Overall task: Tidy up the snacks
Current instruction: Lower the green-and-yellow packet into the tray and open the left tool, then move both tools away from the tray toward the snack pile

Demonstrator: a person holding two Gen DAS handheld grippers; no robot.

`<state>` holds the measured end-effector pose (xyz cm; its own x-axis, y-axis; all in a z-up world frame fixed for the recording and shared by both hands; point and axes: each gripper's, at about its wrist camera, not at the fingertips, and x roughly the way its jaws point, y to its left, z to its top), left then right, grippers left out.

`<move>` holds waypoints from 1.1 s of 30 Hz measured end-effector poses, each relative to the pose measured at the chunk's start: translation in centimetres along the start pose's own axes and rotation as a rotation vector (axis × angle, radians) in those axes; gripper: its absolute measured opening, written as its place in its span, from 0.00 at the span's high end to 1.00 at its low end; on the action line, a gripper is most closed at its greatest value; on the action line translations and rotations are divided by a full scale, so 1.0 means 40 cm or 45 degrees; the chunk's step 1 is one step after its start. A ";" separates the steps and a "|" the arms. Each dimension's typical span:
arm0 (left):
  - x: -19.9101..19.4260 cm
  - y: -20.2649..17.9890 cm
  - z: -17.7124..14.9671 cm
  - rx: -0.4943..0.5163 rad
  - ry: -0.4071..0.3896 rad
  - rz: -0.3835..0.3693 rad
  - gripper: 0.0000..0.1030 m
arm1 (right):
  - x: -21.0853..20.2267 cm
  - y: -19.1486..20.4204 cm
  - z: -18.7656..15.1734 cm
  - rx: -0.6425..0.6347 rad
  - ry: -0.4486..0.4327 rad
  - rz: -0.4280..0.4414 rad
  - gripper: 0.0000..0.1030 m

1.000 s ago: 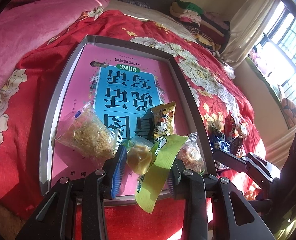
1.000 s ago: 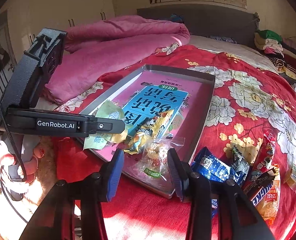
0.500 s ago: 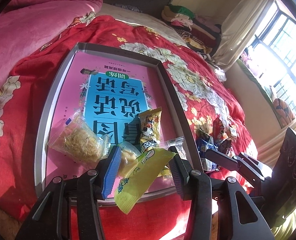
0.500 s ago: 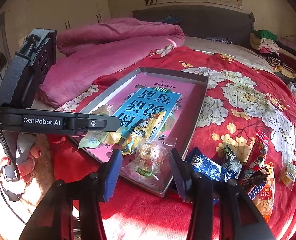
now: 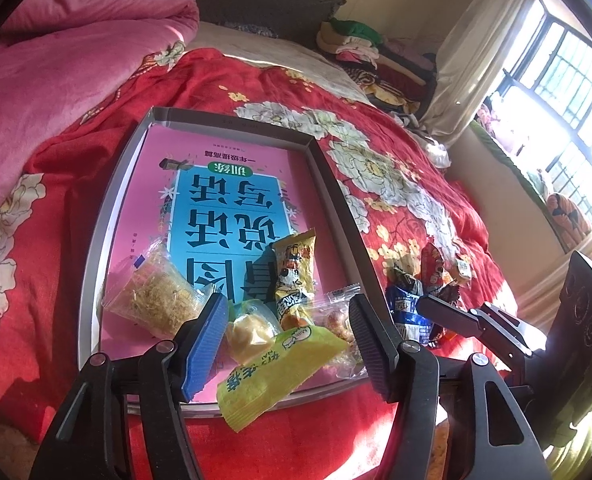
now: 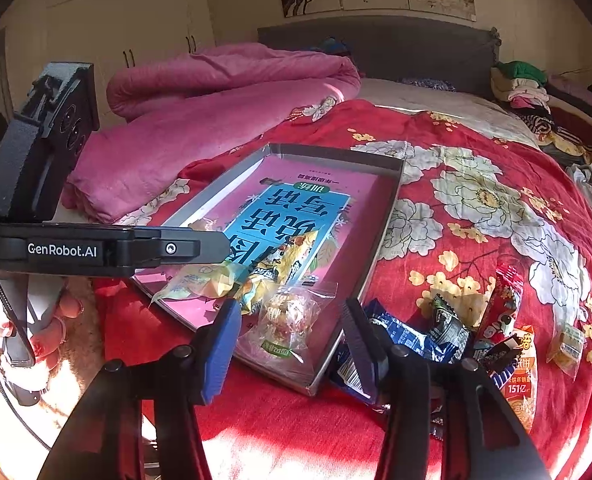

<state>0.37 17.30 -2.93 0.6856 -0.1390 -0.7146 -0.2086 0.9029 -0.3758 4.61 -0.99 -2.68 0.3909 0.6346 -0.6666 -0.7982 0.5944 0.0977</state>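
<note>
left wrist: left claw spread, jaws just opening, yellow-green snack packet loose between them on tray front rim, long axis slanting | right wrist: right claw spread, opening, clear candy bag apparently untouched between, in tray corner

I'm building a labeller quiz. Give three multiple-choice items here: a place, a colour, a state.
1. The blue packets lie: A on the red bedspread beside the tray; B inside it; C on a chair.
2. The packet overhanging the tray's near rim is: A blue; B yellow-green; C red.
3. The book in the tray is: A closed, flat; B open; C upright.
Key: A, they lie outside the rim; B, its wrapper shows that colour; A, its cover faces up.
</note>
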 end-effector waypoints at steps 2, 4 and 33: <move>-0.007 0.002 0.001 -0.005 -0.013 0.002 0.35 | -0.002 -0.003 0.001 0.002 -0.004 -0.004 0.48; -0.012 0.004 0.003 -0.011 -0.023 0.007 0.35 | -0.006 -0.006 0.001 0.006 -0.008 -0.009 0.47; -0.072 -0.060 0.006 0.044 -0.100 0.115 0.25 | -0.104 -0.026 0.017 -0.003 -0.166 -0.079 0.31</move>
<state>-0.95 15.64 0.16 0.7181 -0.0250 -0.6955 -0.2488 0.9241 -0.2901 4.12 -3.91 0.52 0.4955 0.6560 -0.5693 -0.7718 0.6332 0.0578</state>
